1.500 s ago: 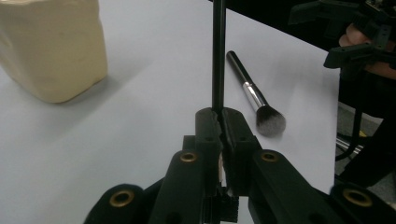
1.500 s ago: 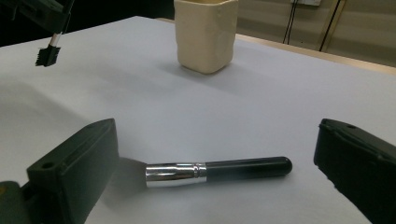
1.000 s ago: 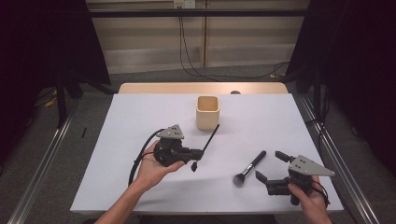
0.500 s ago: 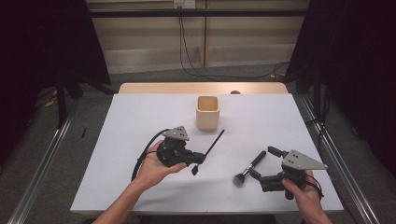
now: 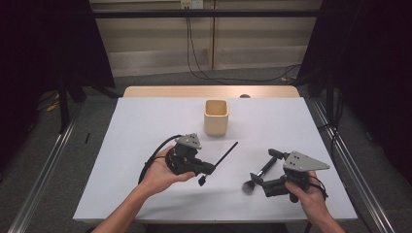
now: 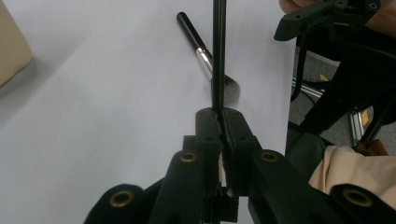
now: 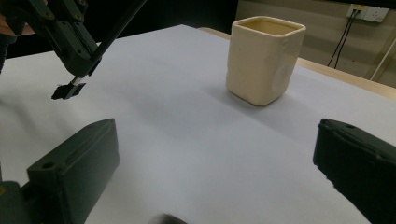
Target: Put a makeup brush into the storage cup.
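Black and slim, the thin brush (image 5: 225, 154) is sitting clamped in the left hand-held gripper (image 5: 206, 169), angled toward the cream cup (image 5: 216, 117) for dropping in. The right hand-held gripper (image 5: 255, 180), jaws wide, is straddling the powder brush (image 5: 261, 171) on the worktop (image 5: 145, 126).

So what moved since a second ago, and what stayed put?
The right gripper slid left toward the thick brush lying on the table, its jaws open, and now sits by the brush's bristle end. The left gripper barely shifted and stays shut on the thin brush. The thick brush and the cream cup stayed where they were.
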The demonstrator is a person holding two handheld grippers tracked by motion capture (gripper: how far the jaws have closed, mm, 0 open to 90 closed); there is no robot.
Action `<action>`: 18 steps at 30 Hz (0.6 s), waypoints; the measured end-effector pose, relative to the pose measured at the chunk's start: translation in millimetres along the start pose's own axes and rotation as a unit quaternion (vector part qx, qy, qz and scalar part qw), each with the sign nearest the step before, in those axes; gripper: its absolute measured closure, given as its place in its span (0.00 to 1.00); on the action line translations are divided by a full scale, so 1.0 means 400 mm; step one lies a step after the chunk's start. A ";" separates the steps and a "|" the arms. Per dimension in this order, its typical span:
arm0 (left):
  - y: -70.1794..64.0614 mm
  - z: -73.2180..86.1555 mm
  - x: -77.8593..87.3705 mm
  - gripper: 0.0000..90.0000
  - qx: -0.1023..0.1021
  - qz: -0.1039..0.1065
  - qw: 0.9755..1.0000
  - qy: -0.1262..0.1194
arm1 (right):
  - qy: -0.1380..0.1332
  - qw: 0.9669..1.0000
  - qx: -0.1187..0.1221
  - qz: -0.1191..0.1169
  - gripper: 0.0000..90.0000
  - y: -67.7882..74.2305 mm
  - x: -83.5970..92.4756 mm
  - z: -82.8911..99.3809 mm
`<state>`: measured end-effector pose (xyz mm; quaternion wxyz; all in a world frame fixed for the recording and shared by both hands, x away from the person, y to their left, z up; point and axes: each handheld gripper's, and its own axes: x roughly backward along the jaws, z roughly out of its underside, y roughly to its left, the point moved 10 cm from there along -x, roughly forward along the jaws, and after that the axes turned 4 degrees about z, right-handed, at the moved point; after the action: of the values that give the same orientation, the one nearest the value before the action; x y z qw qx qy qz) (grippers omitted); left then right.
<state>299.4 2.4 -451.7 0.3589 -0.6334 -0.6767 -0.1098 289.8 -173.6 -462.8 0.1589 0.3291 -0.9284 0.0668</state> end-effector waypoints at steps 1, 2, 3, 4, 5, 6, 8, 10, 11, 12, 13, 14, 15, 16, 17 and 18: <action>0.001 0.001 -0.001 0.96 -0.001 0.000 1.000 0.002 | -0.001 1.000 0.000 -0.002 0.00 0.002 -0.003 -0.001; 0.002 0.003 -0.001 0.96 -0.001 -0.003 1.000 0.006 | 0.001 1.000 0.001 -0.003 0.01 0.004 -0.005 -0.001; 0.004 0.006 -0.002 0.96 -0.003 -0.001 1.000 0.012 | 0.003 1.000 0.003 -0.006 0.01 0.008 -0.008 0.000; 0.005 0.007 -0.003 0.96 -0.002 -0.003 1.000 0.013 | 0.004 1.000 0.004 -0.008 0.01 0.012 -0.010 0.000; 0.008 0.008 -0.003 0.96 -0.004 -0.005 1.000 0.015 | 0.005 1.000 0.005 -0.010 0.01 0.016 -0.012 0.001; 0.010 0.009 -0.003 0.96 -0.003 -0.005 1.000 0.017 | 0.007 1.000 0.006 -0.013 0.01 0.021 -0.014 0.001; 0.015 0.011 -0.002 0.96 -0.002 -0.006 1.000 0.020 | 0.010 1.000 0.007 -0.020 0.01 0.029 -0.018 0.000; 0.022 0.012 0.001 0.96 -0.002 -0.011 1.000 0.022 | 0.014 1.000 0.008 -0.022 0.02 0.032 -0.023 -0.002; 0.023 0.012 0.001 0.96 0.000 -0.008 1.000 0.022 | 0.017 1.000 0.006 -0.025 0.02 0.034 -0.026 -0.003; 0.027 0.015 0.002 0.96 -0.001 -0.010 1.000 0.027 | 0.022 0.999 0.004 -0.028 0.02 0.036 -0.028 -0.004; 0.031 0.017 0.003 0.96 -0.002 -0.013 0.999 0.032 | 0.024 0.999 0.005 -0.033 0.02 0.037 -0.031 -0.006; 0.032 0.019 0.003 0.96 -0.001 -0.010 0.999 0.035 | 0.027 0.999 0.005 -0.037 0.02 0.039 -0.034 -0.007; 0.034 0.021 0.004 0.96 0.000 -0.013 0.999 0.040 | 0.029 0.999 0.004 -0.040 0.02 0.040 -0.038 -0.008; 0.035 0.023 0.003 0.96 0.000 -0.012 0.999 0.045 | 0.031 0.999 0.006 -0.041 0.03 0.041 -0.042 -0.009; 0.036 0.025 0.003 0.96 -0.001 -0.012 0.999 0.051 | 0.033 0.998 0.008 -0.043 0.03 0.042 -0.046 -0.009; 0.036 0.024 0.003 0.96 0.001 -0.014 0.999 0.052 | 0.035 0.998 0.008 -0.045 0.03 0.044 -0.050 -0.009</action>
<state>309.7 11.6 -462.3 0.3926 -0.6167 -0.6663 -0.1470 294.2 -147.5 -466.6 0.1919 0.3693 -0.9059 0.0786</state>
